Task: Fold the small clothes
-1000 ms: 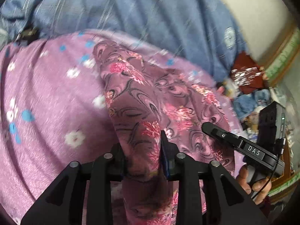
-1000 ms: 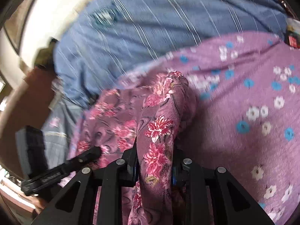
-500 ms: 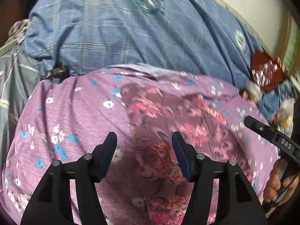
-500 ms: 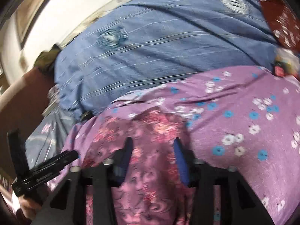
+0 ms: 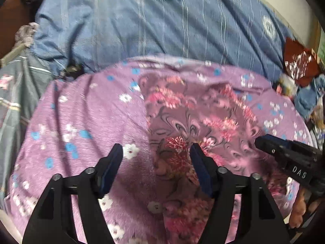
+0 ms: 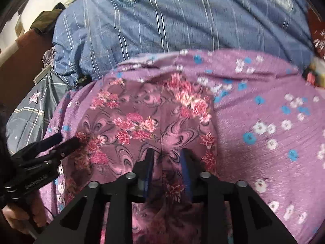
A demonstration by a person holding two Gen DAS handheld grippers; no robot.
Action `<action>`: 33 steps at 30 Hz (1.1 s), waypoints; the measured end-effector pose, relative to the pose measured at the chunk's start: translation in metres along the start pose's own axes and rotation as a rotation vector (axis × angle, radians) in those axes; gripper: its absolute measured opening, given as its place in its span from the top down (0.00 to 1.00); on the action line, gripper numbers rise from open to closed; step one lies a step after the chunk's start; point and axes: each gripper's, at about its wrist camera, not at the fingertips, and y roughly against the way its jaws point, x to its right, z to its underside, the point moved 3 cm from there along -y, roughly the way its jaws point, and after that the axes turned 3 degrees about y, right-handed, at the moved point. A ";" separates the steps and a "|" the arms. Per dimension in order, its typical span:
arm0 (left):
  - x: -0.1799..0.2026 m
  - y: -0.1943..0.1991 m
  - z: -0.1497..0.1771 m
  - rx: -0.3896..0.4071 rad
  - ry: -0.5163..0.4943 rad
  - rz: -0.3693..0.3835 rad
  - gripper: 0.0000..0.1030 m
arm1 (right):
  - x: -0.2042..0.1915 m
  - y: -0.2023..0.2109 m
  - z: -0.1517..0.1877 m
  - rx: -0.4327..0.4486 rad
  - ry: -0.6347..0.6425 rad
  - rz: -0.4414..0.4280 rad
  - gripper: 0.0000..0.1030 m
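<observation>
My left gripper hangs over the floral garment, its fingers spread wide and pressing on nothing; its jaws have just been opening, and only cloth lying flat below shows through the gap. The garment, mauve with dark swirls and pink blossoms, lies spread on a lilac sheet dotted with white and blue flowers. Its left edge runs roughly down the middle of the left wrist view, so one finger stands over bare sheet and the other over the print.

My right gripper sits low at the near edge of the same garment, fingers a narrow way apart. Its jaws have just been opening too; a ridge of the printed cloth rises between them, and the pads look clear of it, so the cloth is let go rather than pinched.

Each tool shows in the other's camera: the right one enters from the right of the left wrist view, over the garment's far side, with my hand below it; the left one enters from the left of the right wrist view.

Behind the lilac sheet lies a blue striped cover with round emblems. A dark red cloth sits at the far right, blurred.
</observation>
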 end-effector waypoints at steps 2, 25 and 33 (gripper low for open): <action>0.000 0.019 0.000 0.046 0.016 -0.024 0.23 | -0.005 0.014 0.001 0.043 0.001 0.027 0.67; 0.031 0.232 0.000 0.433 -0.068 -0.112 0.07 | -0.075 0.219 0.009 0.335 0.081 0.253 0.47; 0.038 0.271 0.002 0.519 -0.069 -0.156 0.00 | -0.079 0.259 0.019 0.405 0.094 0.267 0.44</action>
